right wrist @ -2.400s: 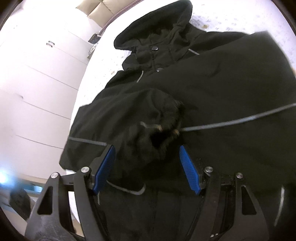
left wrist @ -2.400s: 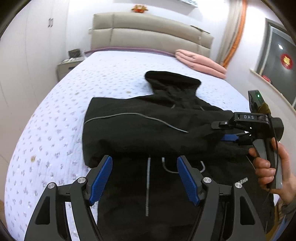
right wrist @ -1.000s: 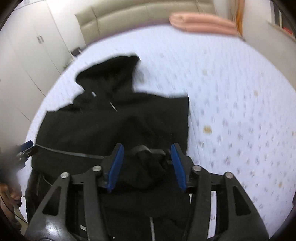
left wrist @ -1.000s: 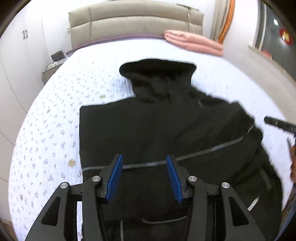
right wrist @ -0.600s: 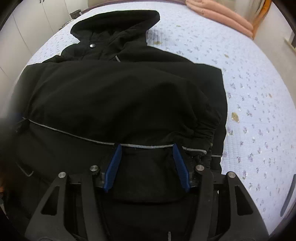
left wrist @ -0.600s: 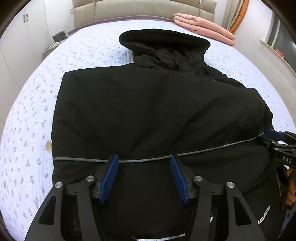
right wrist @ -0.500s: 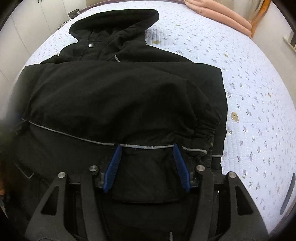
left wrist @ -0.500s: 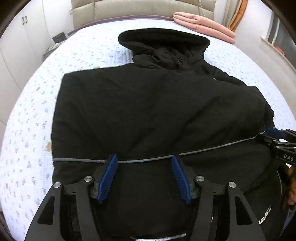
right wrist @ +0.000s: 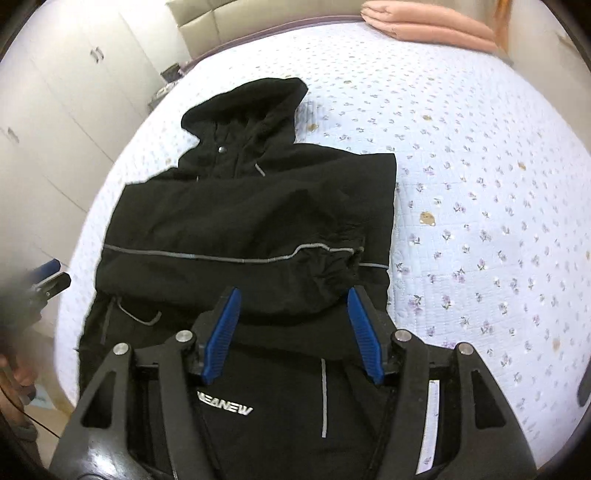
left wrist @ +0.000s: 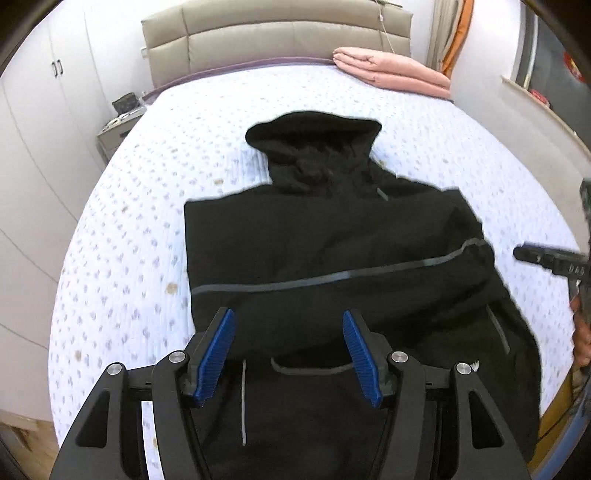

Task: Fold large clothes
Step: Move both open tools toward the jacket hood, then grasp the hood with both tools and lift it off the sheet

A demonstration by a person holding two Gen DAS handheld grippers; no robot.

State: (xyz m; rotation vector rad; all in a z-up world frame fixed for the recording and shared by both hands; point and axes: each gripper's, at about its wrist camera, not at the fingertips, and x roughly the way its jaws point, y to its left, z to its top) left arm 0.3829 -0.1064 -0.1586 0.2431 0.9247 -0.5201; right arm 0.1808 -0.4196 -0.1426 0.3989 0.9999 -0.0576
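A large black hooded jacket [left wrist: 332, 236] lies flat on the bed, hood toward the headboard, both sleeves folded across its body, a grey stripe running across. It fills the middle of the right wrist view [right wrist: 251, 221] too. My left gripper [left wrist: 288, 347] is open and empty, held above the jacket's lower part. My right gripper [right wrist: 291, 325] is open and empty above the lower hem area with white lettering. The right gripper's tip shows at the right edge of the left wrist view [left wrist: 546, 258].
The bed [left wrist: 147, 206] has a white quilt with small purple flowers. A folded pink blanket [left wrist: 391, 70] lies near the beige headboard [left wrist: 277, 33]. A nightstand [left wrist: 118, 125] and white wardrobes [left wrist: 40, 110] stand on the left.
Both grippers have pulled back and up from the jacket, so more of the bed shows. The sleeve they held now lies folded across the jacket. Both stay open.
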